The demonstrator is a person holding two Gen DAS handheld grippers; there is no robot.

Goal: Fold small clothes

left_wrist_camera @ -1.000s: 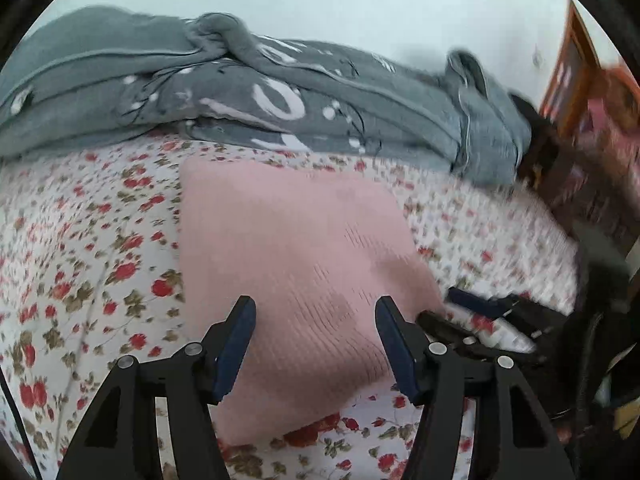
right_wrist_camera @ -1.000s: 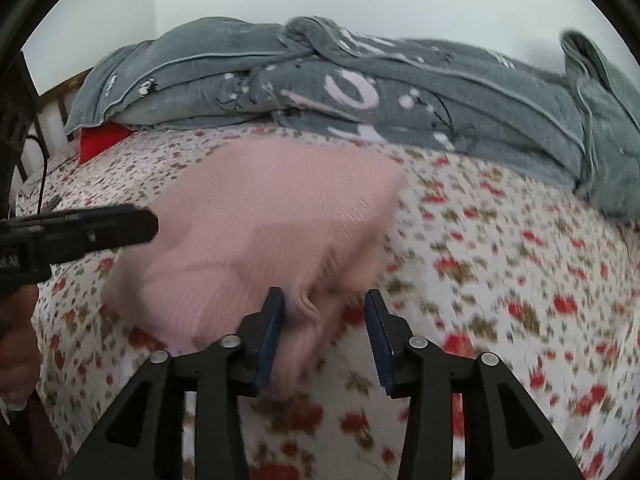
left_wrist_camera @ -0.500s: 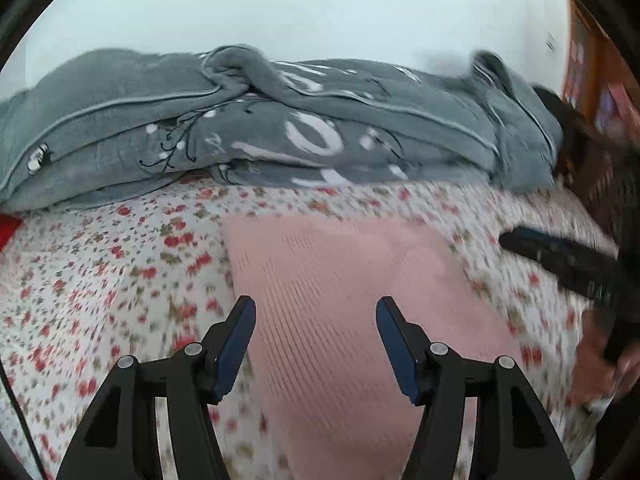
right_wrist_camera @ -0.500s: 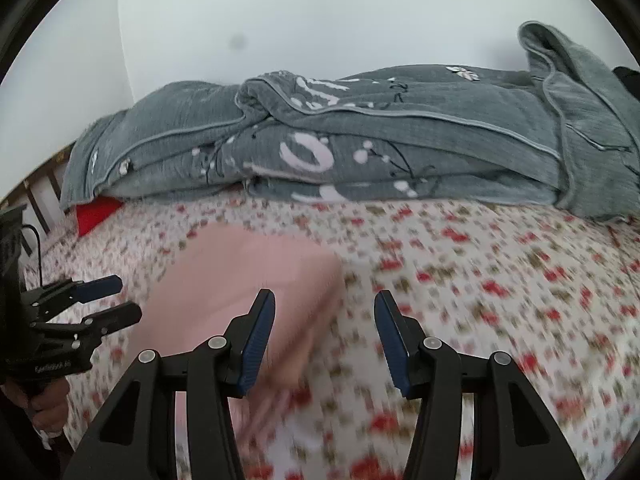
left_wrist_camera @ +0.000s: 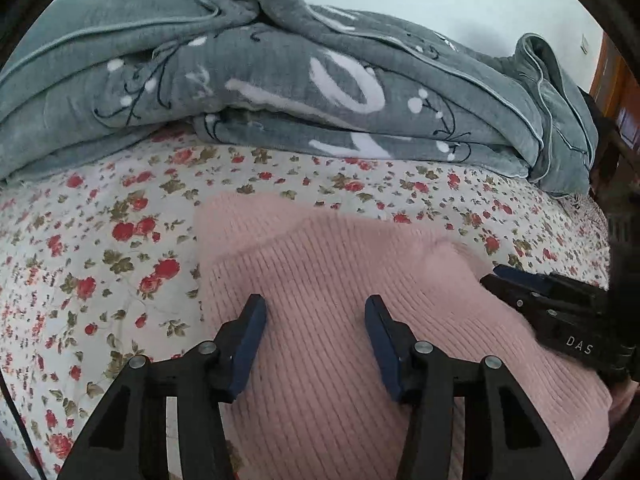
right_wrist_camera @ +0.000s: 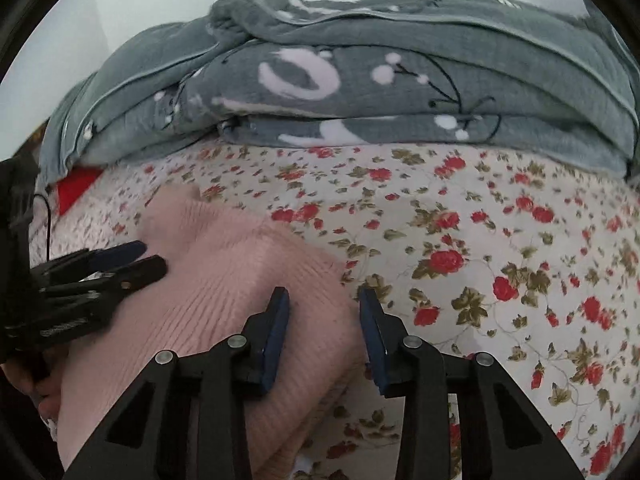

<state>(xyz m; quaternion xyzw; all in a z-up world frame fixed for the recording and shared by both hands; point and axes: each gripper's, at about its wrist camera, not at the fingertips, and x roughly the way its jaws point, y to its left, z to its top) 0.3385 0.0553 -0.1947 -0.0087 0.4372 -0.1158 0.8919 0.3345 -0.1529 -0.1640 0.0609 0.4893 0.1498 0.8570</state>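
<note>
A folded pink knit garment [left_wrist_camera: 360,288] lies on the floral bedsheet [left_wrist_camera: 100,248]. My left gripper [left_wrist_camera: 316,314] hovers low over the garment's middle. Its jaws are closing, with knit fabric under and between the blue pads [left_wrist_camera: 250,328], which do not pinch it. My right gripper [right_wrist_camera: 324,300] stands over the pink garment's [right_wrist_camera: 224,280] right edge. Its jaws are also closing, with the edge of the fold between them and not visibly clamped. Each gripper shows in the other's view: the right gripper [left_wrist_camera: 540,296] and the left gripper [right_wrist_camera: 116,264].
A crumpled grey blanket [left_wrist_camera: 280,80] with white patterns runs along the back of the bed against a pale wall. A red item [right_wrist_camera: 76,192] peeks from under the blanket at the left. Wooden furniture [left_wrist_camera: 612,76] stands past the bed's right side. Bare sheet [right_wrist_camera: 500,260] lies right of the garment.
Both grippers have come down and in onto the pink garment, which now fills more of each view. Both pairs of jaws stand narrower than half a second ago.
</note>
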